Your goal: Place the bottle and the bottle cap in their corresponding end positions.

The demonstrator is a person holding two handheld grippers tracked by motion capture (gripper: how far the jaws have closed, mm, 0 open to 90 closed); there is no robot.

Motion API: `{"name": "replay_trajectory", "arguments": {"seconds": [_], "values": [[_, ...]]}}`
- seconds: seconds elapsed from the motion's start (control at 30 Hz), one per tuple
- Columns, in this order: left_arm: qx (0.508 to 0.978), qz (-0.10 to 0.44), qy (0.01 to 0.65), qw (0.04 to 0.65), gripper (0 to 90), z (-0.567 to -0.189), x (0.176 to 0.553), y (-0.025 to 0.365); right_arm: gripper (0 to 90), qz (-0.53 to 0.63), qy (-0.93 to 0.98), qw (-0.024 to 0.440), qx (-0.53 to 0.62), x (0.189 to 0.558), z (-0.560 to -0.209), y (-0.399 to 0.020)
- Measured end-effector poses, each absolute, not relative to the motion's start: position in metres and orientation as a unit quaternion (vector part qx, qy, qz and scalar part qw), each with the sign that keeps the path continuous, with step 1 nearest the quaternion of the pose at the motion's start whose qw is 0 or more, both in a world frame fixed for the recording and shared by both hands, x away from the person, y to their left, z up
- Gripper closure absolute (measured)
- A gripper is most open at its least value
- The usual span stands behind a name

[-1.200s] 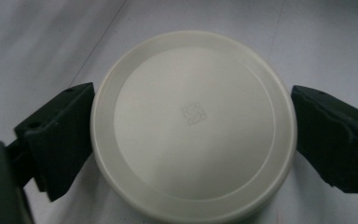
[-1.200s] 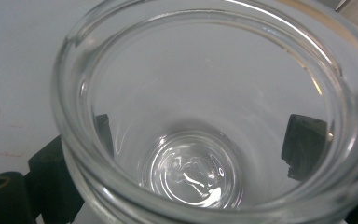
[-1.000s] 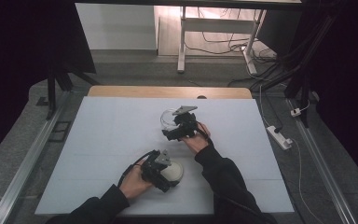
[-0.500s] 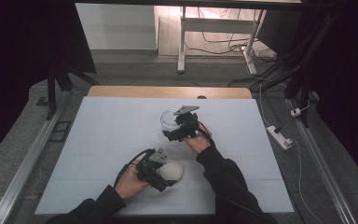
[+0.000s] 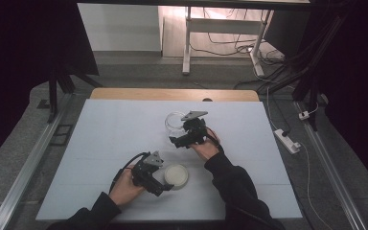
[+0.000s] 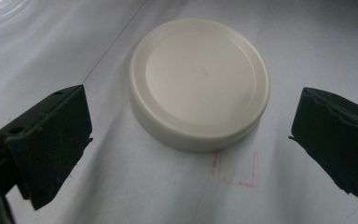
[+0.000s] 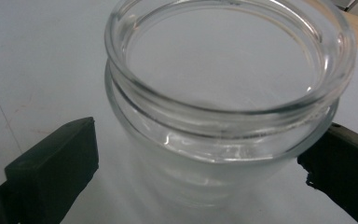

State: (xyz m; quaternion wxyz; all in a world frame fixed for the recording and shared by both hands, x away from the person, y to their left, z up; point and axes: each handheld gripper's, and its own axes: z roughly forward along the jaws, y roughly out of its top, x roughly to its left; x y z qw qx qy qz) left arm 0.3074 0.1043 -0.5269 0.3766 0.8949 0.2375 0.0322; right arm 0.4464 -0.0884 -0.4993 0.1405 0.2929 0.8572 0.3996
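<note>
High view, left to right: left hand-held gripper [image 5: 165, 188] low on the white bench [image 5: 105, 129], jaws spread wide, cream lid [image 5: 176, 176] lying flat just beyond them, untouched. Left gripper view: lid [image 6: 198, 81] between and ahead of both black jaws, clear gap each side. Farther right and back, right hand-held gripper [image 5: 175, 141] at the open glass jar [image 5: 174, 122], upright. Right gripper view: jar [image 7: 223, 98] between spread jaws, right jaw close against glass, left apart.
</note>
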Motion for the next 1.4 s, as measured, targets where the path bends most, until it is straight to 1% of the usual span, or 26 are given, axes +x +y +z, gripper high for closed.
{"name": "replay_trajectory", "arguments": {"seconds": [0.53, 0.87, 1.4], "values": [[0.882, 0.030, 0.268, 0.386, 0.0, -0.522, 0.297, 0.132, 0.0, 0.398, 0.859, 0.130, 0.294, 0.427, -0.497, -0.100], [0.873, 0.042, 0.290, 0.389, 0.0, -0.518, 0.291, 0.151, 0.0, 0.404, 0.859, 0.117, 0.291, 0.409, -0.494, -0.110], [0.863, 0.055, 0.319, 0.389, 0.0, -0.515, 0.273, 0.181, 0.0, 0.402, 0.864, 0.120, 0.280, 0.375, -0.492, -0.132]]}}
